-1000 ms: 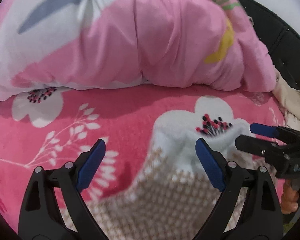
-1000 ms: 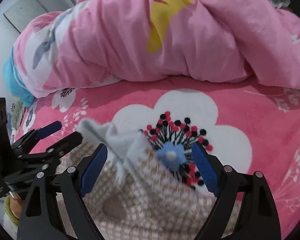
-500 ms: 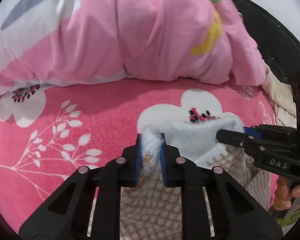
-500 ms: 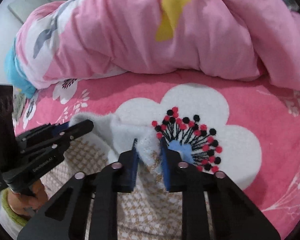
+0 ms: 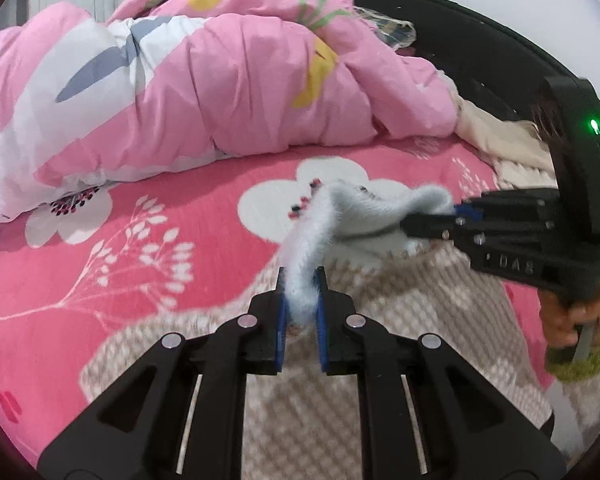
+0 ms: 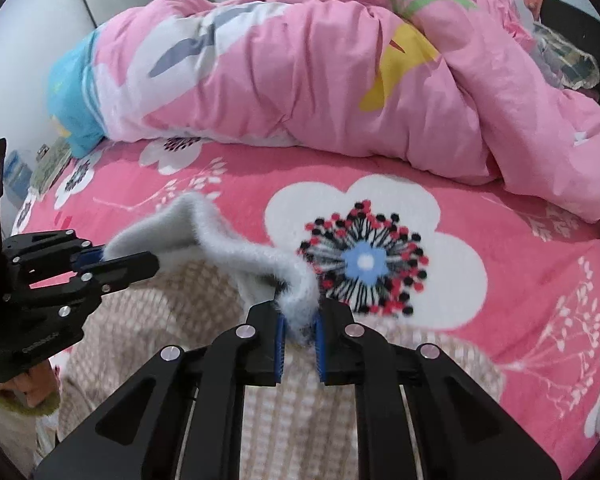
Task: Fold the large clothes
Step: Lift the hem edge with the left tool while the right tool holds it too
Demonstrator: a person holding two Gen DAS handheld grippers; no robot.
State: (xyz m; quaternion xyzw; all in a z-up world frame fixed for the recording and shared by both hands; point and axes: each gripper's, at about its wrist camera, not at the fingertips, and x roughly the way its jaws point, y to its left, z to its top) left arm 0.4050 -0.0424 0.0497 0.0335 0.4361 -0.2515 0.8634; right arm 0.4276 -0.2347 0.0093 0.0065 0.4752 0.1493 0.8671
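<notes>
A beige checked sweater (image 5: 372,320) with a fluffy pale-blue hem (image 5: 364,216) lies on a pink flowered bedspread (image 5: 140,248). My left gripper (image 5: 300,300) is shut on one end of that hem, lifted off the bed. My right gripper (image 5: 448,216) enters from the right in the left wrist view, shut on the hem's other end. In the right wrist view the right gripper (image 6: 299,326) pinches the fluffy hem (image 6: 236,244) above the sweater (image 6: 284,408), and the left gripper (image 6: 112,260) holds it at the left. The hem sags between the two.
A bunched pink quilt (image 5: 228,76) fills the far side of the bed; a blue pillow (image 6: 70,96) lies at its left end. A dark headboard (image 5: 460,40) and cream cloth (image 5: 500,140) stand at the right. A hand in a green cuff (image 5: 580,340) holds the right gripper.
Both grippers went from wide open to shut on the sweater's fluffy hem, then lifted it off the bedspread and drew back toward me.
</notes>
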